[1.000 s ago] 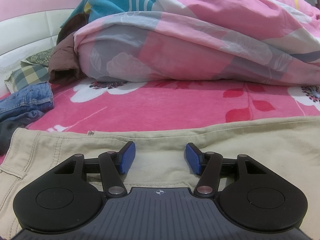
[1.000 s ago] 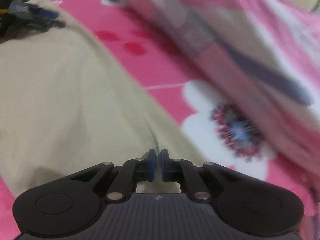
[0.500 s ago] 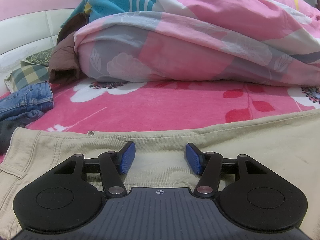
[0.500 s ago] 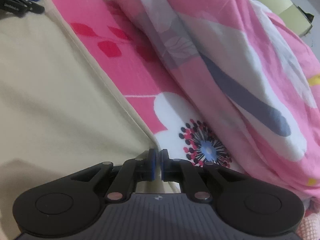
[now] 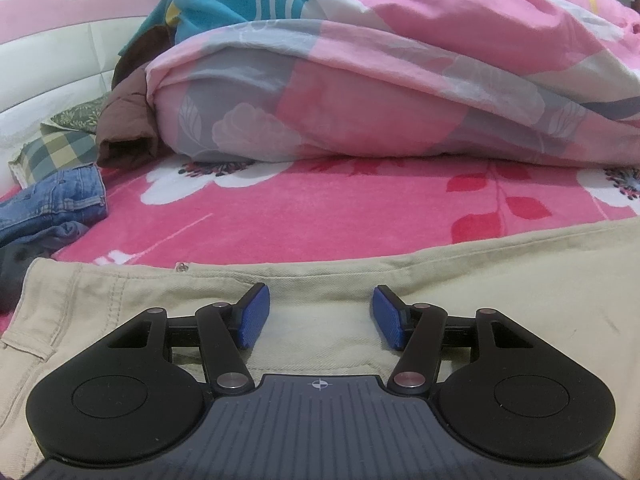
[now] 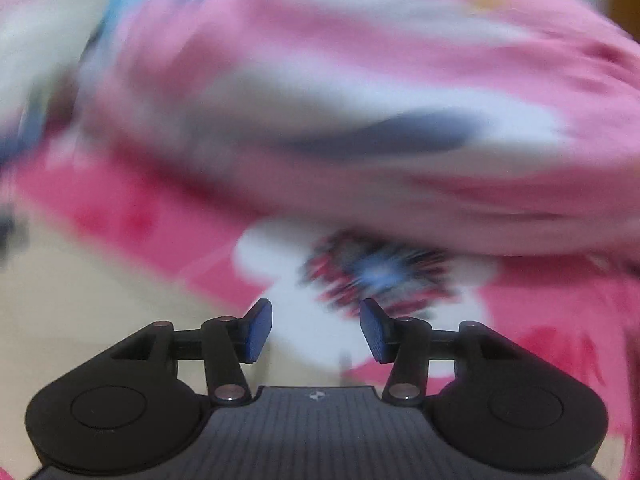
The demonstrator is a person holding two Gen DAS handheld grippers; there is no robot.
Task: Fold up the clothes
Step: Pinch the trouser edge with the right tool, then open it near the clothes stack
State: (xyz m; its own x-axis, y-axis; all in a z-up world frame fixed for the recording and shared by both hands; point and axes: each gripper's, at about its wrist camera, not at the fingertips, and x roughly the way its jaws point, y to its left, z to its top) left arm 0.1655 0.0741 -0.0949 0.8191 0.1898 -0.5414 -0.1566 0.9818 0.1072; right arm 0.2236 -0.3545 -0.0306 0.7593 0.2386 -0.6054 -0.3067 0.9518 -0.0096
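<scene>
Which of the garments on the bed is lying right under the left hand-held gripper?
The beige trousers, spread flat beneath the left hand-held gripper. The blue jeans and the brown garment lie bunched farther off at the left.

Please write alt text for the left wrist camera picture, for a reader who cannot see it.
An open left hand-held gripper hovers over beige trousers spread flat on a pink flowered bed cover, nothing between its blue pads. Behind lies a bundled pink and grey quilt; folded blue jeans sit at the far left.
</scene>
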